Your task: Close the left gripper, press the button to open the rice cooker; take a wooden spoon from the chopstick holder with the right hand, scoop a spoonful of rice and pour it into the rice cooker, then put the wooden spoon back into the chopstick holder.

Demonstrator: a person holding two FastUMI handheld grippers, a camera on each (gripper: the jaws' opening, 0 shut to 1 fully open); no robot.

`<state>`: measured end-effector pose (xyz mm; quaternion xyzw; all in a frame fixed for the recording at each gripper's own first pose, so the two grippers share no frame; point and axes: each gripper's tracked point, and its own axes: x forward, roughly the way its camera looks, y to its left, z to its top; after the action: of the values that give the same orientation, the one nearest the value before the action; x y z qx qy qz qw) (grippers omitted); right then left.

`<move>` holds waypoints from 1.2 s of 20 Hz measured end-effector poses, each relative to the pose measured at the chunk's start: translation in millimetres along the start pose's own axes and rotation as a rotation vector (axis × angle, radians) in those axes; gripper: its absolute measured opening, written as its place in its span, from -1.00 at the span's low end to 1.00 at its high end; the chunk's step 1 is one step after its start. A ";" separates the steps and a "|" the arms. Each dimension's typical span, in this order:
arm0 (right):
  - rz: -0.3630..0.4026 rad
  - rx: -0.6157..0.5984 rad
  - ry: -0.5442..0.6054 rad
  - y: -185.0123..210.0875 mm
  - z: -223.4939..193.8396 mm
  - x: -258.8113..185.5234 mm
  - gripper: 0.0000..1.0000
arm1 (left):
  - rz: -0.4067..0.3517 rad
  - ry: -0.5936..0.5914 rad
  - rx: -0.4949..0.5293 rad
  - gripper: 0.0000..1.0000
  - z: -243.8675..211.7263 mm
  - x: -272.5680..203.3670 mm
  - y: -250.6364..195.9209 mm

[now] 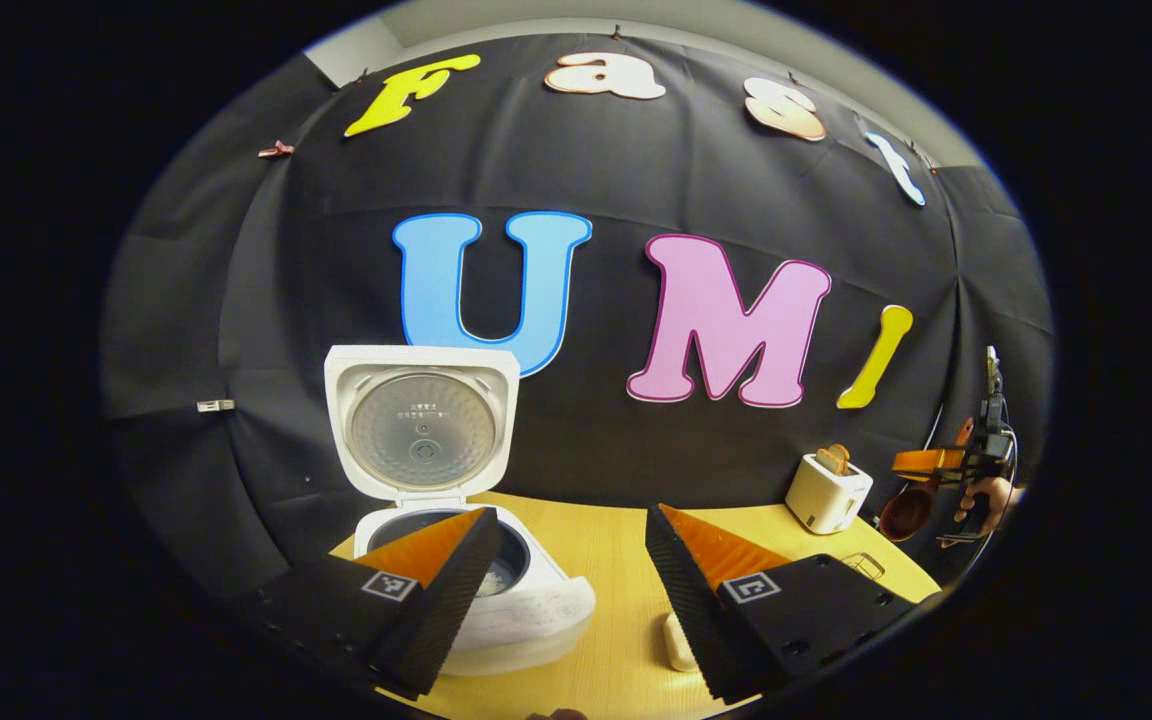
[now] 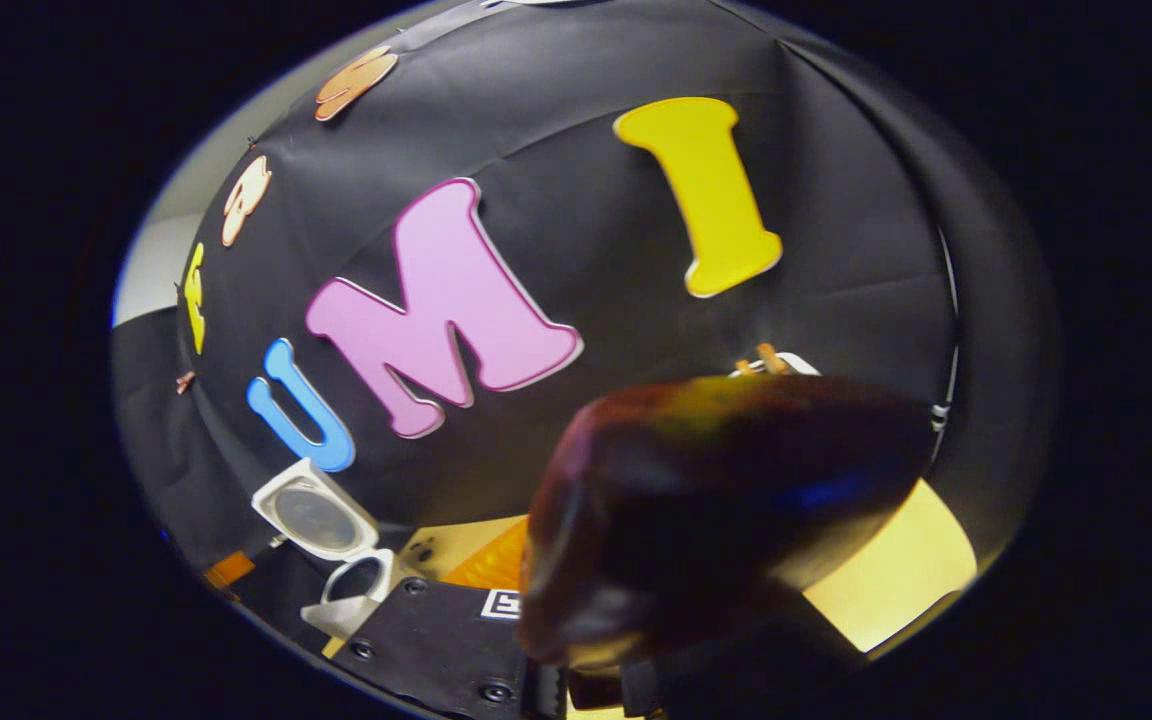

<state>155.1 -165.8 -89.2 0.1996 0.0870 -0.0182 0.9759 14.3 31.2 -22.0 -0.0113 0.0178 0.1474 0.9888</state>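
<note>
No legible text anywhere (the rice cooker point(image 1: 456, 560) front panel's print is too blurred to read).

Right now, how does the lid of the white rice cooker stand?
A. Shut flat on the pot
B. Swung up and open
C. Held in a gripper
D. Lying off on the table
B: in the left gripper view the rice cooker has its lid tipped up behind the pot, with the round inner plate facing the camera.

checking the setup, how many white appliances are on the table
2: the rice cooker, lid up, at the table's left, and the toaster at the back right. Others may be hidden.
</note>
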 end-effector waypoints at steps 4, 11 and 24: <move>-0.072 -0.041 0.063 -55.9 -34.1 11.6 -0.75 | 0.025 0.021 0.019 0.89 -0.2 2.5 -12.0; -0.088 -0.037 0.174 -90.1 -102.0 46.5 -0.76 | 0.069 0.074 0.009 0.89 1.3 0.4 -25.6; -0.107 -0.074 0.253 -108.0 -128.3 42.3 0.29 | 0.090 0.076 0.022 0.90 0.3 -16.4 -45.2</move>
<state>168.3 -214.8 -254.6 0.1593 0.2202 -0.0416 0.9615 11.9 -16.8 -20.3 -0.0050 0.0574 0.1911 0.9799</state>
